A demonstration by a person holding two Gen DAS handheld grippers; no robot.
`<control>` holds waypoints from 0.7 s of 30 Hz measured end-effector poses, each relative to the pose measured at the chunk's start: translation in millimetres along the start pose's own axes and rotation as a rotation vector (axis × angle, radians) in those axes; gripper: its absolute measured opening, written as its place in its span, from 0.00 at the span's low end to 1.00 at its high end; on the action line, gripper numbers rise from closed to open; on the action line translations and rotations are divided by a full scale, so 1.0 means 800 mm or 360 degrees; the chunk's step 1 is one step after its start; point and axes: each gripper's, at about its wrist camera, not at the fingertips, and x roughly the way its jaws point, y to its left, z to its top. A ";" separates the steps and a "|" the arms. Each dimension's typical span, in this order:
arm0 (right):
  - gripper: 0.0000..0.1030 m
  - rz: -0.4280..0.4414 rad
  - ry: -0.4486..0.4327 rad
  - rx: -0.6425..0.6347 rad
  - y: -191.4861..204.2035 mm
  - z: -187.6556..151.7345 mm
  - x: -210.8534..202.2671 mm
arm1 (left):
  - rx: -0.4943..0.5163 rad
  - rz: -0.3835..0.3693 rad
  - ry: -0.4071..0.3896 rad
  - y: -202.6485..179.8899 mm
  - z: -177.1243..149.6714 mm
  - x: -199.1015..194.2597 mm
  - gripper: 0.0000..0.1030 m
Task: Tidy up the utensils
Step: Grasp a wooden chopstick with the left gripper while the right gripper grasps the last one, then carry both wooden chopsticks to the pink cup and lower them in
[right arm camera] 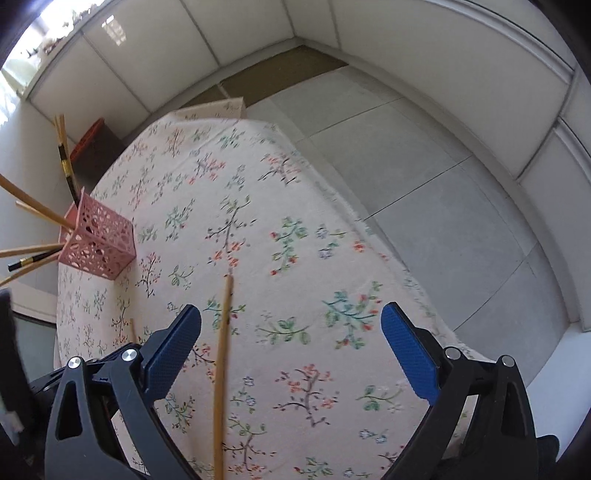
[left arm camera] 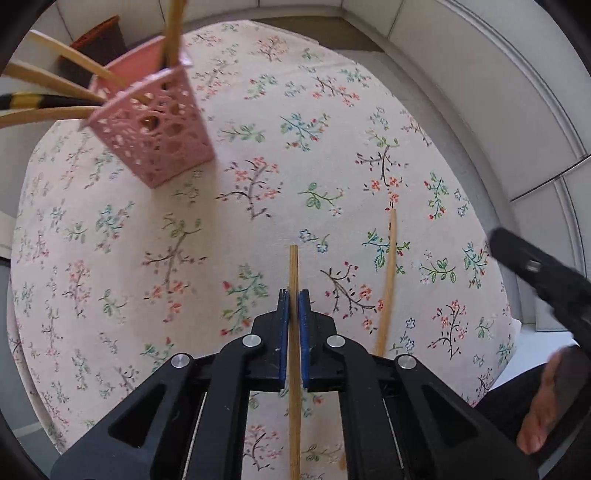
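Note:
My left gripper (left arm camera: 294, 295) is shut on a bamboo chopstick (left arm camera: 294, 269) and holds it above the floral tablecloth (left arm camera: 258, 166). A second bamboo chopstick (left arm camera: 388, 280) lies on the cloth just right of it; it also shows in the right wrist view (right arm camera: 223, 354). A pink perforated holder (left arm camera: 155, 136) with several chopsticks stands at the far left; it also shows in the right wrist view (right arm camera: 98, 242). My right gripper (right arm camera: 291, 332) is open and empty above the lying chopstick, which sits near its left finger.
The table's right edge drops to a grey tiled floor (right arm camera: 424, 184). White wall panels (right arm camera: 258, 33) ring the room. A dark box with an orange rim (left arm camera: 105, 40) stands on the floor behind the holder. The right gripper's body (left arm camera: 543, 273) shows at the left view's right edge.

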 end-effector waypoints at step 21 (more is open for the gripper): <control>0.06 0.0144 0.0033 -0.0075 0.101 -0.043 0.003 | -0.0171 -0.0061 -0.0619 0.083 -0.030 -0.209 0.04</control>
